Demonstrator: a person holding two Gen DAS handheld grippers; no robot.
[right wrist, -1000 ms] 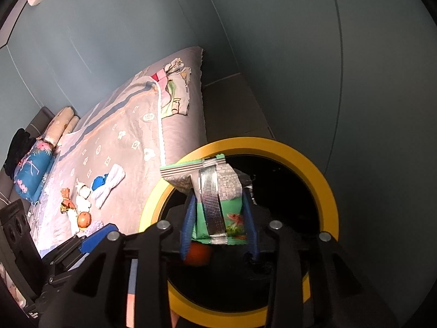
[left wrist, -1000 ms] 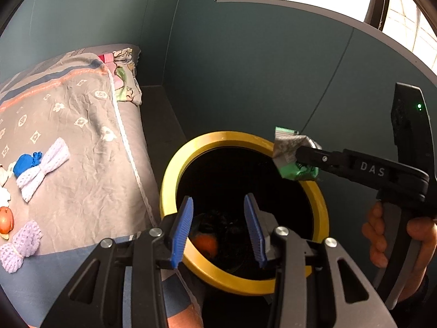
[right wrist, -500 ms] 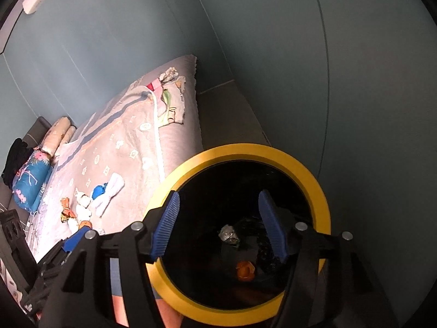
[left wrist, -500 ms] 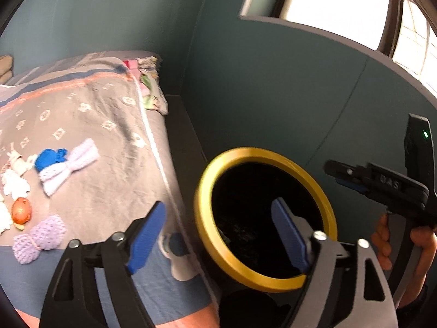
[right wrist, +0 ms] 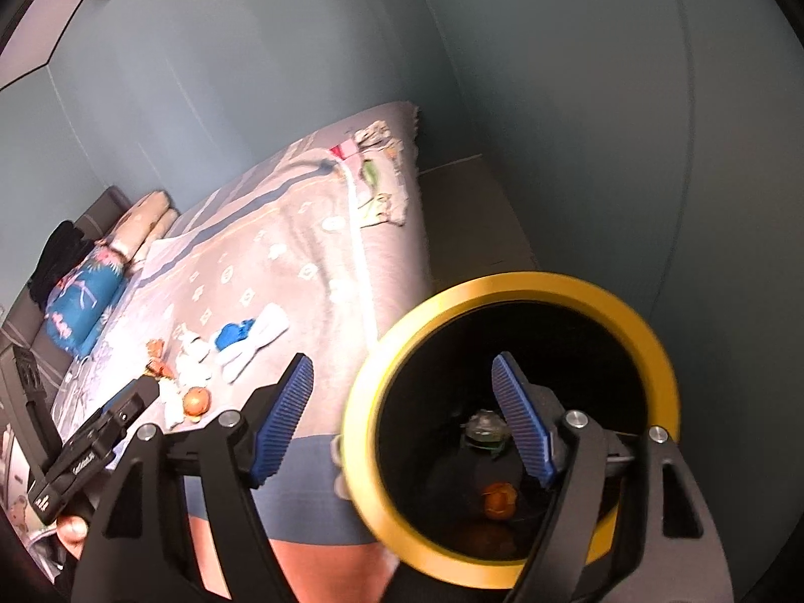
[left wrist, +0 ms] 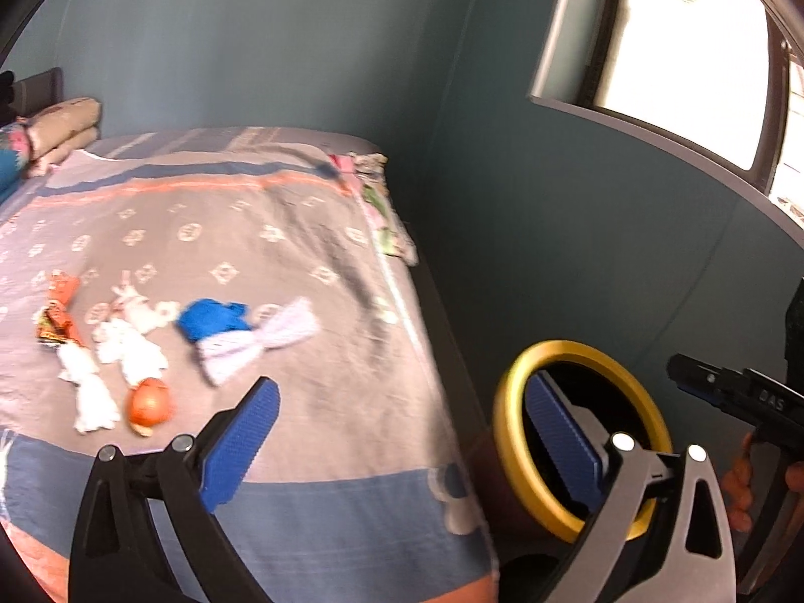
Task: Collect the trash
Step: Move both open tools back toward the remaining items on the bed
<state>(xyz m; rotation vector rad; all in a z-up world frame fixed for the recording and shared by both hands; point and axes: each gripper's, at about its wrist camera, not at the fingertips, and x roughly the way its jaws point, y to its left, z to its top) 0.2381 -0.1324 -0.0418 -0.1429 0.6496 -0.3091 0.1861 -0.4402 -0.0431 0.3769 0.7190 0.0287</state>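
Nearest, the left gripper [left wrist: 402, 432] has its jaws released, having just been opening, with nothing between them. The right gripper [right wrist: 402, 422] likewise has empty jaws that have just been opening, above the yellow-rimmed bin [right wrist: 653, 346]. Inside the bin lie a crumpled wrapper [right wrist: 482, 427] and an orange peel [right wrist: 497, 497]. Farther off on the bed [left wrist: 281, 231] lie an orange scrap [left wrist: 149, 403], white tissues [left wrist: 128, 352] and a blue-and-white bundle [left wrist: 236, 331].
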